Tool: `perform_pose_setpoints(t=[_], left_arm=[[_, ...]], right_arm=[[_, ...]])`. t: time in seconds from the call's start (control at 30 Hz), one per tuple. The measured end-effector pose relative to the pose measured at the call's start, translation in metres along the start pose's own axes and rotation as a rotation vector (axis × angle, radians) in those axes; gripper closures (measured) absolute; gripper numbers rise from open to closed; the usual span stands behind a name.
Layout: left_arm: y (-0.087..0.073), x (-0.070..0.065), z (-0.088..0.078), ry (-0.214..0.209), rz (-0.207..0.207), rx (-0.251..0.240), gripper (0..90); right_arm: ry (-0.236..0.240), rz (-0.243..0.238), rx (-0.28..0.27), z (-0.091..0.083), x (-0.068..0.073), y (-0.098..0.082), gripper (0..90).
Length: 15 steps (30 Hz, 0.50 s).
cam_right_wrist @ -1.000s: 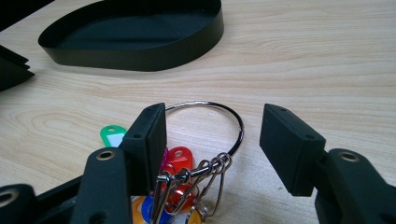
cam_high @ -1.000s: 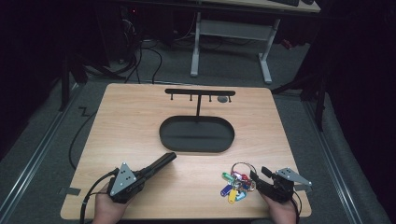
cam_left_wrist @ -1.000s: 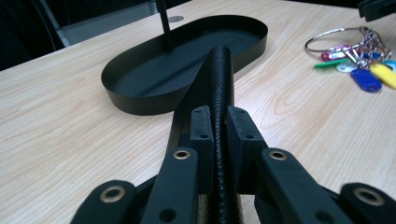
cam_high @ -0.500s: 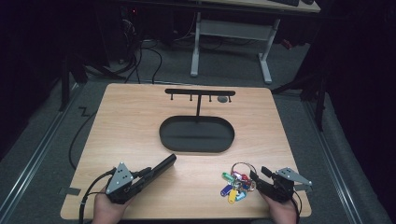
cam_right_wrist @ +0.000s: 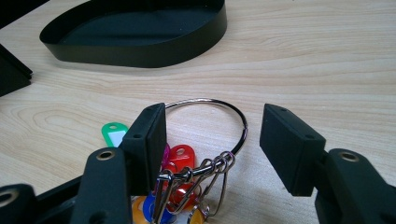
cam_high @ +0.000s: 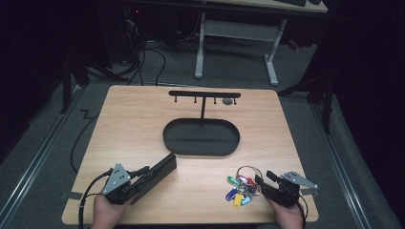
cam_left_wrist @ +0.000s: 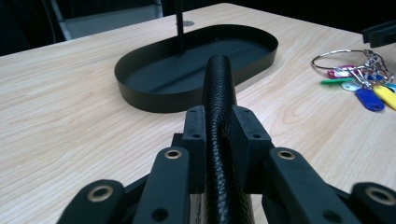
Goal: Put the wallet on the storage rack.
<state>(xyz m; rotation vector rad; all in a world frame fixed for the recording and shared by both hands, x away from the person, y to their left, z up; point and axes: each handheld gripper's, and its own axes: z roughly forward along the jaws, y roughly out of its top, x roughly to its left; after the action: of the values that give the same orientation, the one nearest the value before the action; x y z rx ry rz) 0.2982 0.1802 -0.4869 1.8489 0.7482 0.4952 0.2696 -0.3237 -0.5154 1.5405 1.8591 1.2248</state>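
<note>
A flat black case (cam_high: 160, 171) of pebbled leather lies low over the table at the front left, its far end near the black oval tray (cam_high: 200, 153). My left gripper (cam_high: 143, 180) is shut on its near end. In the left gripper view the case (cam_left_wrist: 219, 79) runs edge-up between the pads (cam_left_wrist: 194, 135); the jaws have just been opening slightly. At the front right a key ring (cam_high: 243, 183) with several coloured tags lies on the table. My right gripper (cam_high: 261, 183) stands open around it, the ring (cam_right_wrist: 205, 100) between the pads without being pressed.
A black T-shaped rack (cam_high: 204, 94) with small hooks rises from the back of the tray, and a small grey thing (cam_high: 228, 101) hangs under its bar. The tray wall (cam_right_wrist: 140, 53) is just beyond the keys. A cable (cam_high: 79, 143) hangs off the table's left edge.
The left hand has shifted slightly to the left with the black case still between its jaws. The right gripper and the keys have kept still.
</note>
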Motion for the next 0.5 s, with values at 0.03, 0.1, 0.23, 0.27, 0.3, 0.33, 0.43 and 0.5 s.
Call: perform_pose_setpoints(t=[0.03,0.1,0.23,0.27,0.3,0.33,0.43,0.5], left_arm=[[-0.0002,0.0008,-0.0001,0.000,-0.004,-0.001,76.0],[-0.0004,0.0022,-0.0005,0.007,-0.007,0.001,74.1],[-0.0031,0.0039,0.0024,0.022,0.000,0.045,67.5],[-0.0031,0.0039,0.0024,0.022,0.000,0.045,67.0],[-0.0041,0.0037,0.0035,0.022,0.004,0.053,67.0],[-0.0043,0.0034,0.0041,0.023,0.007,0.059,66.1],[-0.0033,0.0021,0.0045,0.030,0.021,0.060,62.7],[-0.0026,0.0016,0.0043,0.036,0.030,0.062,60.9]], right_arm=[[0.001,-0.001,0.001,0.0002,0.0001,-0.0001,41.4],[0.002,-0.001,0.004,0.0004,0.0000,-0.0001,41.4],[0.003,-0.001,0.005,0.0008,-0.0002,-0.0002,41.4],[0.003,-0.001,0.005,0.0008,-0.0002,-0.0002,41.4],[0.003,-0.001,0.005,0.0008,-0.0002,-0.0002,41.4],[0.004,-0.001,0.005,0.0007,-0.0001,-0.0001,41.4],[0.004,0.001,0.005,0.0007,-0.0003,-0.0002,41.4],[0.004,0.001,0.006,0.0009,-0.0007,-0.0003,41.4]])
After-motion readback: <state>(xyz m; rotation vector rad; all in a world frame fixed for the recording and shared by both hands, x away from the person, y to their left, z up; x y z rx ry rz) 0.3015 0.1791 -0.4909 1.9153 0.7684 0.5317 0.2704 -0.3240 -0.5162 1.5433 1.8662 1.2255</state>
